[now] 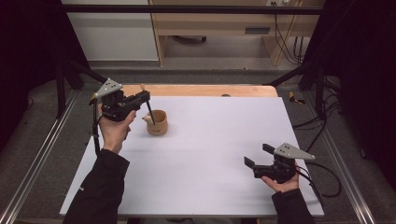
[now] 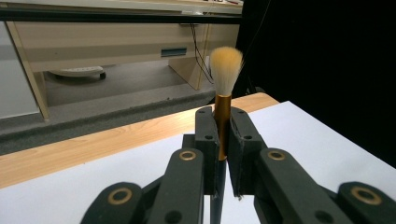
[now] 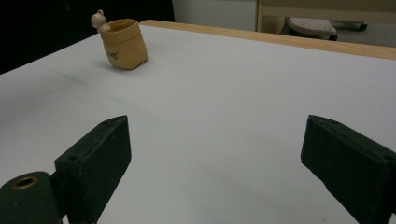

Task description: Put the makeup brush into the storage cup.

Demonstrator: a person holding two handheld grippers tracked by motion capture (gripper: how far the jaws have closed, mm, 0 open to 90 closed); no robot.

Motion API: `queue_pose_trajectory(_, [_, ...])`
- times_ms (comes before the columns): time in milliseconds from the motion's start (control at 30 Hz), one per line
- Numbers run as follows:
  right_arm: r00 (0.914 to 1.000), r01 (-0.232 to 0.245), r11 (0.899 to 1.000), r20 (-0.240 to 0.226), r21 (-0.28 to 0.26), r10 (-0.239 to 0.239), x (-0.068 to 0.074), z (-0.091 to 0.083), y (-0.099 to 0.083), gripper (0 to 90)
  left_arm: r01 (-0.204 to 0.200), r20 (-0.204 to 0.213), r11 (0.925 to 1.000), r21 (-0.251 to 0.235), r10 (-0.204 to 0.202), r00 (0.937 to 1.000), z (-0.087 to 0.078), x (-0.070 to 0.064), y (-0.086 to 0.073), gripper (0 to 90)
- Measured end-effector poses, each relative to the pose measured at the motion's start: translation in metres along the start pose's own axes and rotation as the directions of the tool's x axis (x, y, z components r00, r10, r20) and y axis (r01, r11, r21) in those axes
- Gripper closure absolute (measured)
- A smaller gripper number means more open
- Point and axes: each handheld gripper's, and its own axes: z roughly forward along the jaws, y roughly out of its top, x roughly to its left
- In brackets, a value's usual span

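My left gripper point(image 1: 145, 96) point(image 2: 222, 123) is shut on a brush point(image 2: 225, 84). The brush has pale bristles pointing up, a gold ferrule and a dark handle point(image 1: 150, 112) that slants down toward the mouth of a tan cup point(image 1: 157, 122) point(image 3: 124, 43). The cup stands on the white mat point(image 1: 210, 140) at the left rear and carries a small pale figure on its rim. Whether the handle tip is inside the cup I cannot tell. My right gripper point(image 1: 258, 155) point(image 3: 219, 154) is open low over the mat at the front right, with nothing between its jaws.
The mat covers a wooden table whose bare edge point(image 1: 201, 90) shows at the back. Metal rails point(image 1: 32, 158) run along both sides. Cables point(image 1: 322, 179) trail off the right gripper. Wooden furniture point(image 1: 224, 23) stands beyond the table.
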Motion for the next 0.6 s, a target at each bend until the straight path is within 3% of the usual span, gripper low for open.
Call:
queue_pose_trajectory(433, [1.0, -0.007, 1.0, -0.002, -0.001, 0.007, 0.001, 0.001, 0.0, 9.2, -0.02, -0.038, 0.9997, 0.016, 0.021, 0.9991, 0.019, 0.009, 0.0, 83.5])
queue_pose_trajectory(600, [1.0, -0.007, 1.0, -0.002, 0.001, 0.007, 0.001, 0.001, 0.0, 9.2, -0.008, -0.056, 0.9999, 0.014, 0.008, 0.9984, 0.025, 0.015, -0.001, 83.5])
